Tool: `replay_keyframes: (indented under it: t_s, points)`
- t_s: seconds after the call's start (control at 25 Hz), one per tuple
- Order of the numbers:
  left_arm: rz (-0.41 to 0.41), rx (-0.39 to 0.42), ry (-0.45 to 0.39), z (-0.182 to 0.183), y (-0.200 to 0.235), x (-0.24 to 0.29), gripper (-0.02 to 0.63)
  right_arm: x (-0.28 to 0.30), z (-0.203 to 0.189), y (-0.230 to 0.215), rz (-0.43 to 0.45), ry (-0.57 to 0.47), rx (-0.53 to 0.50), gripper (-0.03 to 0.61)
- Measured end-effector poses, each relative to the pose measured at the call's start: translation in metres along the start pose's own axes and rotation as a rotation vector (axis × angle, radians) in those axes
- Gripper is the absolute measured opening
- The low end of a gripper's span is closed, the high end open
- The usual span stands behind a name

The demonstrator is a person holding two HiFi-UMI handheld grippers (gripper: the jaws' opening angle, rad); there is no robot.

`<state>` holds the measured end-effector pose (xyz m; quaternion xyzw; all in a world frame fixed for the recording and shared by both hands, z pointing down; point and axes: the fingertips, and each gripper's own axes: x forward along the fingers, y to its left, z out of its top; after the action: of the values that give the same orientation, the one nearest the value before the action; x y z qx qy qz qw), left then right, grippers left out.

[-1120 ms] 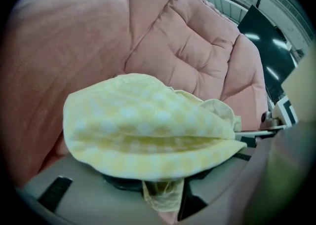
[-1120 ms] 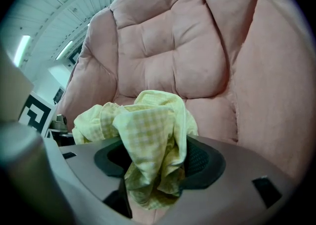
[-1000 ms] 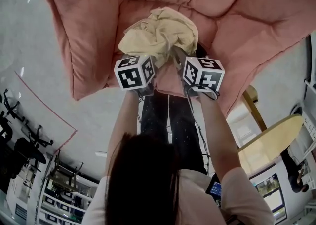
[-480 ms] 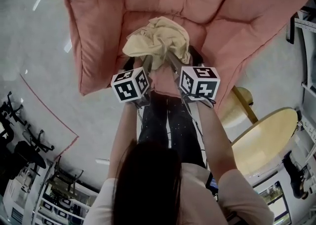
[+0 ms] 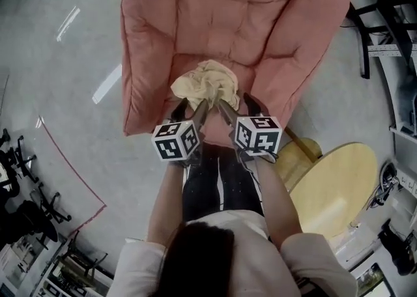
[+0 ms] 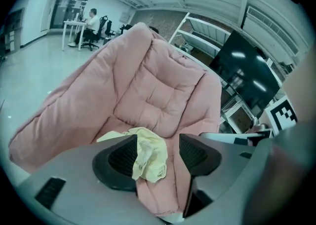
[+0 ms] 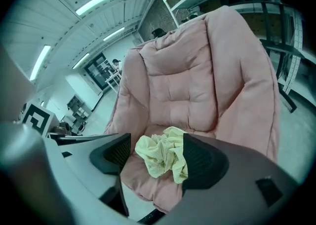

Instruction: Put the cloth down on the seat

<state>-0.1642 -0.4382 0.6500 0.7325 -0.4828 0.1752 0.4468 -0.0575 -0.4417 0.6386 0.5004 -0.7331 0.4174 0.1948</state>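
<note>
Yellow cloth (image 5: pixel 204 84) lies bunched near the front edge of the pink armchair's seat (image 7: pixel 140 172); left gripper (image 6: pixel 157 152) and right gripper (image 7: pixel 157 157) both released, jaws wide, so placement looks done.

Place: open-plan office or lab hall | Landmark: pink armchair (image 5: pixel 241 35) | Beyond it: person at a desk (image 6: pixel 92 21), white metal shelving (image 6: pixel 197 36) | Beside it: red floor line (image 5: pixel 71 162), black office chairs (image 5: pixel 26 204), round wooden table (image 5: pixel 332 188) | Overhead: strip lights (image 7: pixel 101 0)
</note>
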Motion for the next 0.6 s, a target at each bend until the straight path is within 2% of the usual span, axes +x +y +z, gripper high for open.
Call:
replay_keyframes:
  t_s: [0.08, 0.24, 0.36, 0.4, 0.52, 0.6]
  points:
    - [-0.031, 0.037, -0.037, 0.007, -0.019, -0.02, 0.271, -0.019, 0.004, 0.007, -0.002, -0.031, 0.0, 0.339]
    - [-0.059, 0.162, -0.098, 0.01, -0.056, -0.058, 0.253, -0.057, 0.009, 0.018, 0.003, -0.058, -0.006, 0.337]
    - [-0.081, 0.164, -0.129, 0.012, -0.078, -0.09, 0.247, -0.082, 0.019, 0.029, 0.018, -0.098, -0.037, 0.327]
    - [-0.085, 0.153, -0.138, 0.012, -0.084, -0.099, 0.247, -0.092, 0.024, 0.032, 0.013, -0.118, -0.055, 0.309]
    - [-0.093, 0.116, -0.169, 0.016, -0.094, -0.121, 0.244, -0.119, 0.036, 0.04, -0.013, -0.178, -0.091, 0.192]
    - [-0.096, 0.112, -0.204, 0.023, -0.099, -0.133, 0.215, -0.133, 0.041, 0.049, -0.006, -0.204, -0.095, 0.155]
